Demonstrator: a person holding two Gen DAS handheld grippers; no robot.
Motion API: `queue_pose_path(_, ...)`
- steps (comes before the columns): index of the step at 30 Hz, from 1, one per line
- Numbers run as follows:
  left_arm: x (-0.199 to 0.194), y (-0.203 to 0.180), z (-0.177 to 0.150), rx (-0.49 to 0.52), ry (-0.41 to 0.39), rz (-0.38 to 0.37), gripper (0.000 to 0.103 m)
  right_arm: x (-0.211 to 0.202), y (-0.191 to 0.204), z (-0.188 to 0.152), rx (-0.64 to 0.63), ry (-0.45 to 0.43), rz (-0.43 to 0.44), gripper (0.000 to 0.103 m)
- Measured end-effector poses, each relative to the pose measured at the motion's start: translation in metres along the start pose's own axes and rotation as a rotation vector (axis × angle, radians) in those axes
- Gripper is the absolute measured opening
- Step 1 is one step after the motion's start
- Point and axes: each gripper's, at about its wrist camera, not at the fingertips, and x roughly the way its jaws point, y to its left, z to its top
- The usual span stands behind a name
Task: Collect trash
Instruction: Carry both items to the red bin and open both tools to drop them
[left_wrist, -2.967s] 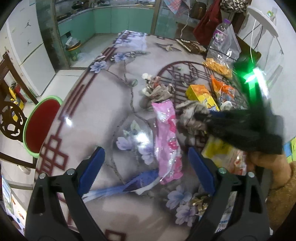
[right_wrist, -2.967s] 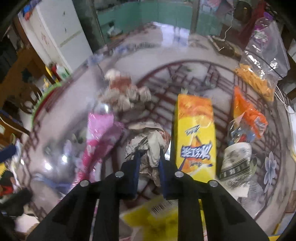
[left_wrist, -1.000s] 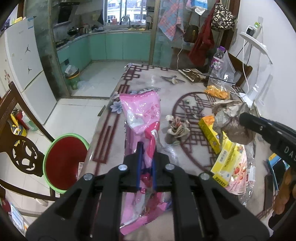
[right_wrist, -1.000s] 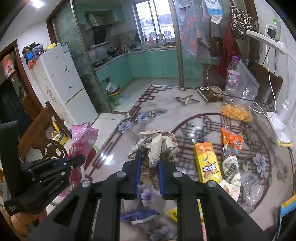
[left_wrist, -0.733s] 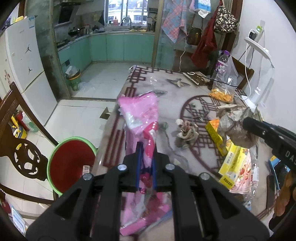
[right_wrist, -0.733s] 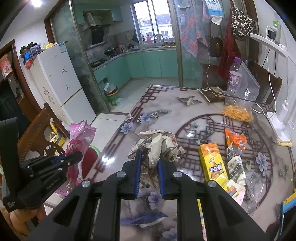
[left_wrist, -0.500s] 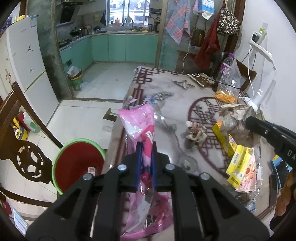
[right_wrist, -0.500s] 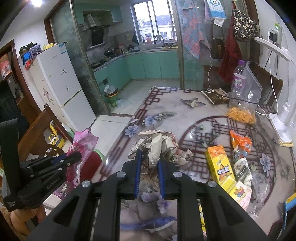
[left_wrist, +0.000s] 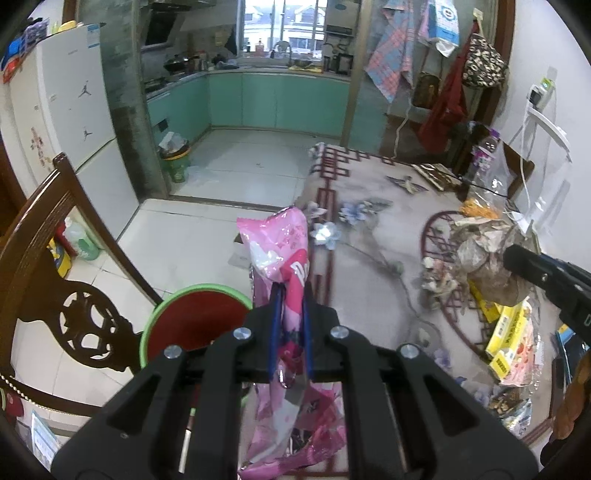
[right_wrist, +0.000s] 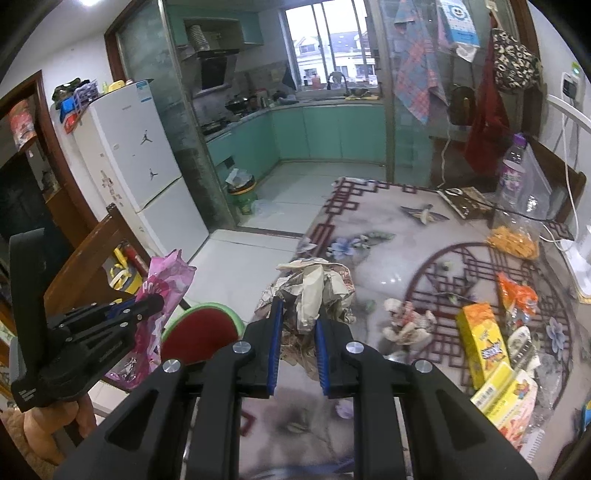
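Left wrist view: left claw (left_wrist: 290, 295) clamped on pink wrapper (left_wrist: 280, 247), past surface (left_wrist: 369, 295) edge, basin (left_wrist: 192, 317) below-left; right claw (right_wrist: 298, 308) clamped on crumpled paper (right_wrist: 314, 284).

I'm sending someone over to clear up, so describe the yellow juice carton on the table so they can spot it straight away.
On the patterned table, look inside the dark red circular lattice toward the right edge. The yellow juice carton lies flat there, beside an orange snack bag; it is the only tall, hard-edged box among soft wrappers.
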Motion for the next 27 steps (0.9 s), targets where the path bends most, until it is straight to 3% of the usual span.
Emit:
queue_pose_path(15,0.029,0.082,-0.009,-0.105,0.07,0.089,0.009,0.081,0.078,0.0,-0.094,0.163,0.165,0.017)
queue_pose_path(27,0.067,0.126,-0.007,-0.16,0.135,0.149,0.009,0.142,0.12,0.001,-0.183,0.267,0.27,0.018)
